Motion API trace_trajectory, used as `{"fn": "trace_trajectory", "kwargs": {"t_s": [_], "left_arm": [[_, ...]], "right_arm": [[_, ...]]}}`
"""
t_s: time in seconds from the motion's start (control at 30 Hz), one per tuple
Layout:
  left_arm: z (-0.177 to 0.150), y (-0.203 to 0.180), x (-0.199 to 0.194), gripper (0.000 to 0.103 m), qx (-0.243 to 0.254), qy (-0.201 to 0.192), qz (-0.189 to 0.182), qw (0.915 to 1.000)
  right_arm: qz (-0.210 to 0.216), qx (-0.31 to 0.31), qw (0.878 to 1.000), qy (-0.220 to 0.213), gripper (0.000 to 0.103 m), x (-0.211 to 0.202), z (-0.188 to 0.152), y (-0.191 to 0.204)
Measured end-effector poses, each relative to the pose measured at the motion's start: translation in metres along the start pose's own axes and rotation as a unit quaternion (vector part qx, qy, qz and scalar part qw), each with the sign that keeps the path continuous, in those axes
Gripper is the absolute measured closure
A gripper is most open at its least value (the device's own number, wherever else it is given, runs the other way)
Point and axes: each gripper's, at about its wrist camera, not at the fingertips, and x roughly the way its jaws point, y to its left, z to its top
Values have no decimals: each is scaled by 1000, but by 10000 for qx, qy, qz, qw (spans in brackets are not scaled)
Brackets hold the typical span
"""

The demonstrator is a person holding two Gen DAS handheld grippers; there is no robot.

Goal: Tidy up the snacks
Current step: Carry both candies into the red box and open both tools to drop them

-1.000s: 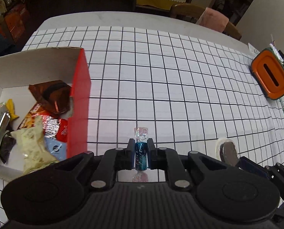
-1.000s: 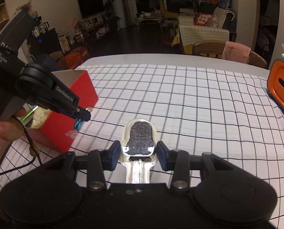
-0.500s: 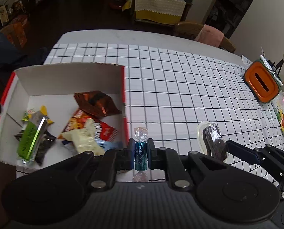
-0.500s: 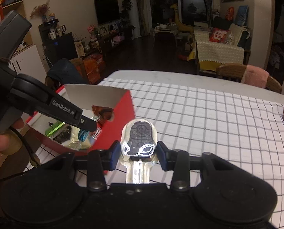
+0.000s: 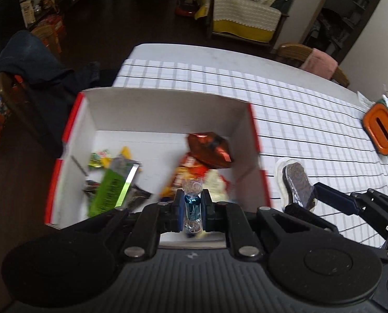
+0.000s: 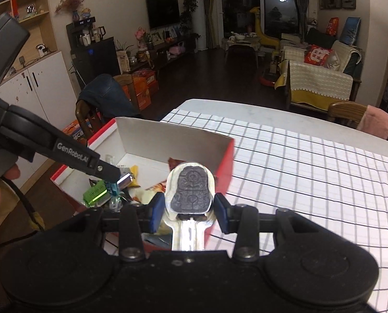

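From the left wrist, the left gripper (image 5: 191, 210) is clamped on a blue twist-wrapped candy (image 5: 192, 206), poised over the near side of the red box (image 5: 256, 140) among packets. Best to part the pads only once clear of the near wall.

From the right wrist, the right gripper (image 6: 190, 212) is clamped on a dark wrapped cookie (image 6: 191, 191) above the box's right wall; carry it further left before letting go.

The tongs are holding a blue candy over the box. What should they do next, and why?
Probably open the left tongs and let the blue candy drop. It hangs pinched between them above the open box, over the other snacks, so letting go should land it inside. The right tongs hold a dark cookie near the box's red wall and could follow.
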Motion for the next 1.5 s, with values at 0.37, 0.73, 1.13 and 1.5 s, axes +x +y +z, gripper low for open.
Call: {"fn": "trace_trajectory", "kwargs": {"t_s": [0.37, 0.73, 1.13, 1.5], "left_arm": [[14, 67, 28, 91, -117, 125, 397, 9991], [19, 99, 61, 91, -41, 395, 509, 9979], [9, 97, 87, 91, 141, 744, 565, 9955], [5, 96, 76, 84, 111, 581, 514, 9969]], "right_arm": [[-16, -200, 9993, 325, 63, 69, 25, 42], [-21, -607, 9944, 865, 63, 136, 32, 77], [44, -571, 9904, 1255, 64, 160, 27, 83], [20, -287, 9942, 1033, 63, 134, 32, 70]]}}
